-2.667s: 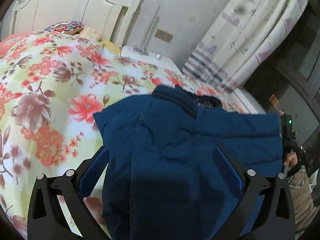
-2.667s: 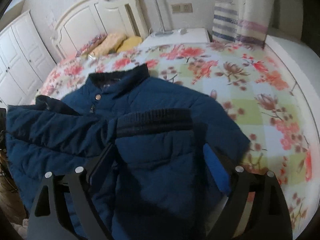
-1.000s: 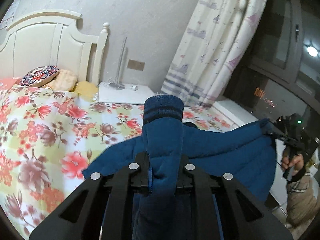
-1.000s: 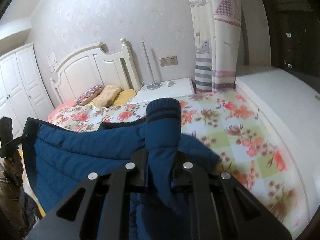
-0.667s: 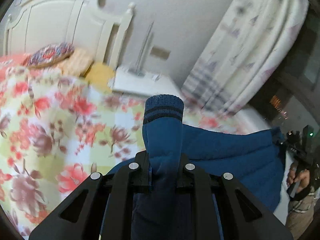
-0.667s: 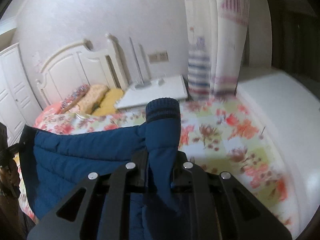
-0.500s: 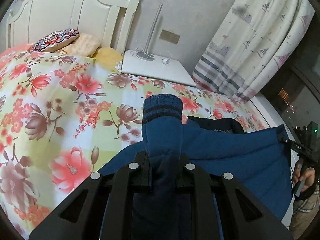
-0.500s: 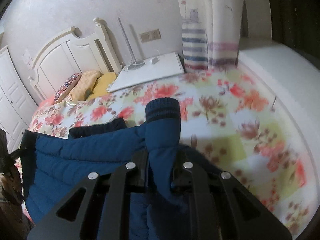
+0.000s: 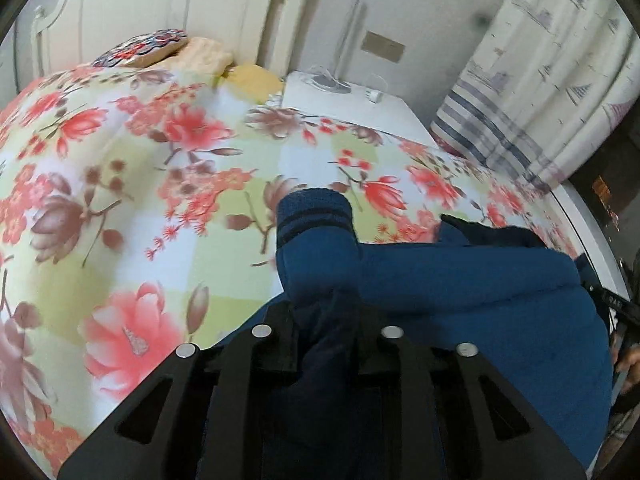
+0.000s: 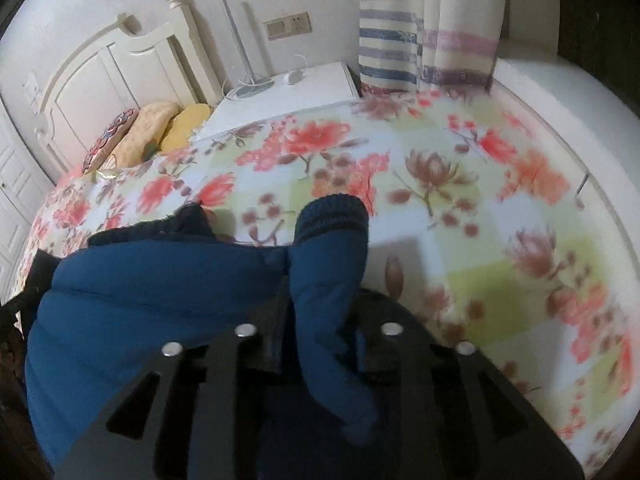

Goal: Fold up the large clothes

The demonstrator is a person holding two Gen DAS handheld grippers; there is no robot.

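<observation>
Through your left wrist camera, your left gripper [image 9: 326, 320] has its fingers clamped tight on one sleeve [image 9: 316, 248] of the blue padded jacket [image 9: 480, 300]. The sleeve runs straight away from you along the fingers, its ribbed, dark-striped cuff [image 9: 314, 216] pointing up toward the headboard [image 9: 192, 8]. The jacket's body stretches off to the right from the sleeve, its long axis crosswise, with the dark collar [image 9: 492, 232] showing at the upper edge. It hangs over the floral bedspread [image 9: 120, 184]; whether it touches the bed you cannot tell. A white nightstand [image 9: 360, 108] sits beyond the bed, with a striped curtain [image 9: 520, 92] to its right.

Over on your right wrist camera, your right gripper [image 10: 320, 328] is likewise closed on the other sleeve [image 10: 328, 272], which also lies along the fingers with its ribbed cuff [image 10: 332, 212] aimed at the far side of the bedspread [image 10: 480, 200]. From here the jacket [image 10: 140, 300] body spreads leftward, collar [image 10: 160, 228] at its top edge. Pillows [image 10: 152, 128] lie against the headboard [image 10: 100, 68], beside the nightstand [image 10: 288, 96] and the curtain [image 10: 420, 40].
</observation>
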